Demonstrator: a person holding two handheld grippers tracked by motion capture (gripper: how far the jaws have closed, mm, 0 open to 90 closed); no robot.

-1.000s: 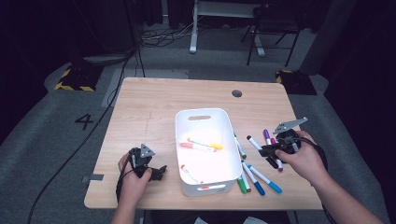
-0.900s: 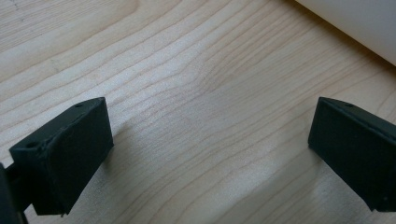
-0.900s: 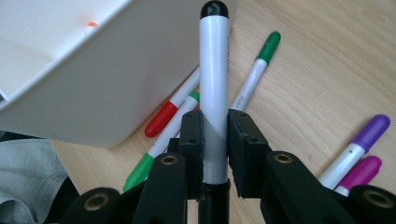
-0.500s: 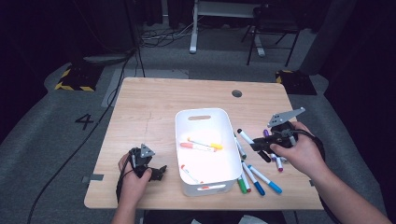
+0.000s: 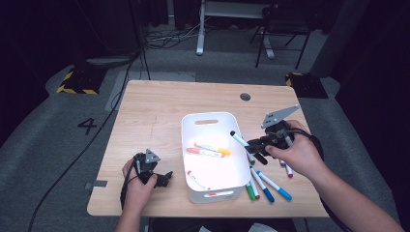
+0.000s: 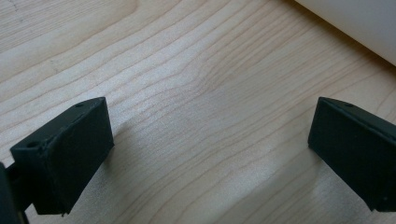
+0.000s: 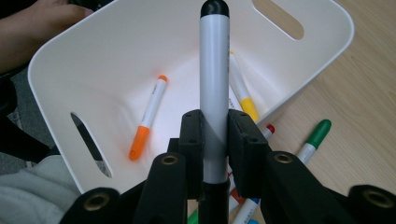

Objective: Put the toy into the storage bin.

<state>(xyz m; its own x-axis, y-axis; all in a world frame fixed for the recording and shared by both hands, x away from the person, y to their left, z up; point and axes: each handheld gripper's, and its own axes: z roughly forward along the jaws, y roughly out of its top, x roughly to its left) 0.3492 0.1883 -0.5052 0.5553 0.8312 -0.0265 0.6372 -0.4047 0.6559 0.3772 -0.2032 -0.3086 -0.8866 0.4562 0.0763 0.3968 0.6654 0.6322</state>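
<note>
At frame centre, the right gripper (image 7: 215, 140) clamps a white, black-capped marker (image 7: 214, 79) above a white bin (image 7: 56, 65); the left gripper (image 6: 210, 149) has its jaws apart.

Bright table, dark surrounds, sharp pics

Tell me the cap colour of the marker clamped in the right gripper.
Black: the marker has a black cap on a white barrel, seen best in the right gripper view.

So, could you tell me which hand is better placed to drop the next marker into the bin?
Right. The right gripper is shut on a black-capped marker at the rim of the bin. The left gripper is open on bare table, holding nothing.
</note>
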